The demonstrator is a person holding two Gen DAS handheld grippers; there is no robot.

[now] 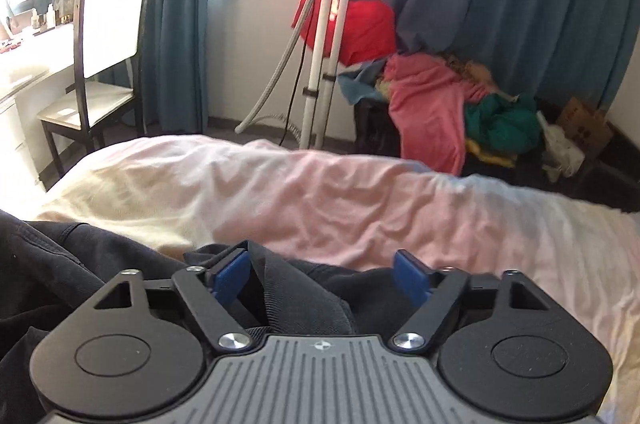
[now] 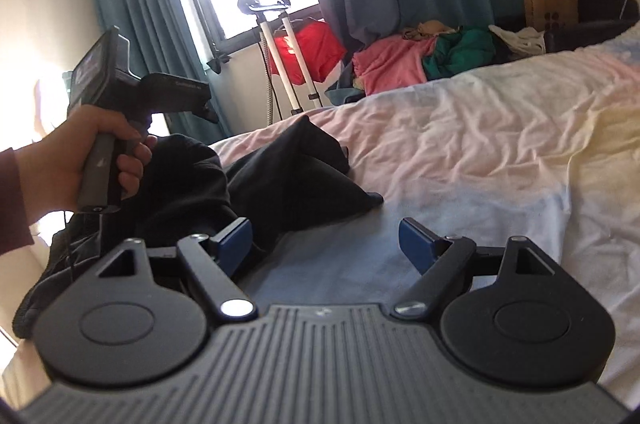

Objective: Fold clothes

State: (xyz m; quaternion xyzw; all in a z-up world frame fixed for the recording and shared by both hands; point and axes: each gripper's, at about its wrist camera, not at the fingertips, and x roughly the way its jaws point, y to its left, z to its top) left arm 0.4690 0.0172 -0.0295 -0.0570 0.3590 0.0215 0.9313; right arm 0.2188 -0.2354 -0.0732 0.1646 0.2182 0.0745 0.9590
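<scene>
On bed, nearest left camera: left claw [image 1: 320, 274], jaws part-way apart, fold of black garment [image 1: 280, 288] between blue pads [image 1: 226, 278], right pad not touching; grip not yet made. Right claw [image 2: 326, 238] wide open, empty, over bare sheet beside garment edge. Hand [image 2: 80, 156] holds left tool's handle above crumpled black heap at bed corner. Judgement: close left fully on one edge, right takes matching edge, lift, spread flat on pink bedsheet [image 2: 460, 152]. Far: clothes pile [image 1: 432, 96], curtains.
</scene>
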